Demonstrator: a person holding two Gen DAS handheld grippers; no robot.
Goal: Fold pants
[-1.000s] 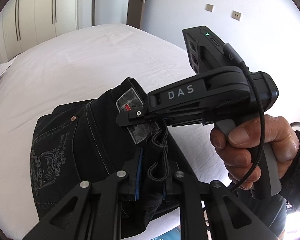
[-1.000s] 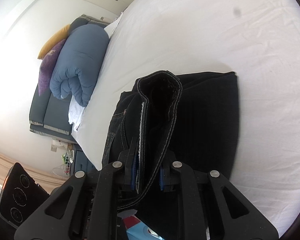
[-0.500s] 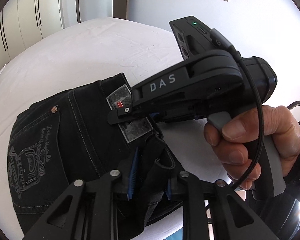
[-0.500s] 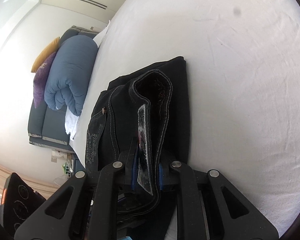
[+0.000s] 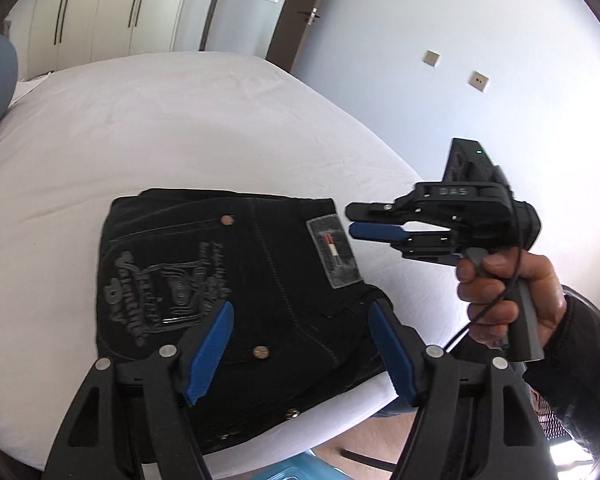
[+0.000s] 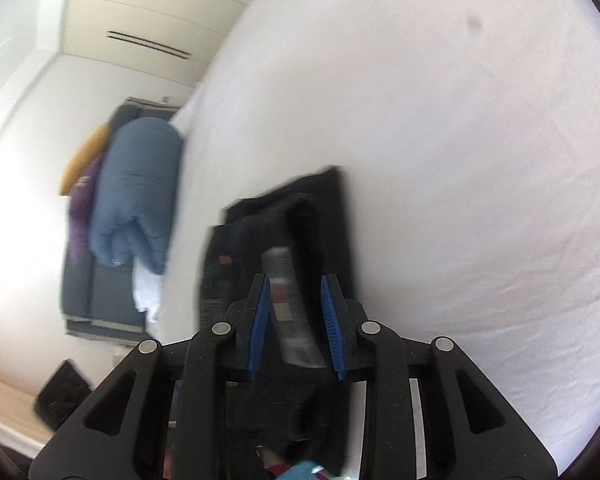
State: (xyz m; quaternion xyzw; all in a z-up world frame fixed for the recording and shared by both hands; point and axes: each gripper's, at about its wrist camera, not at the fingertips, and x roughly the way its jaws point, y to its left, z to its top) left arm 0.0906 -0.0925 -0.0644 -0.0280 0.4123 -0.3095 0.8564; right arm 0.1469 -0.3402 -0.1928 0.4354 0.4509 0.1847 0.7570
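Folded black denim pants lying flat near the white bed's edge. Left gripper spread wide above them, holding nothing; right gripper parted, empty, just beside the waistband patch. Best to retreat straight, avoiding snagging the fold.

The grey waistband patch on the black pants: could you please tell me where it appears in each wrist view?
Left wrist view: the grey patch lies right of centre on the folded pants, just left of the open right gripper.
Right wrist view: the patch, blurred, sits low at centre, framed by that gripper's blue fingers.
Shared landmark: the white bed.
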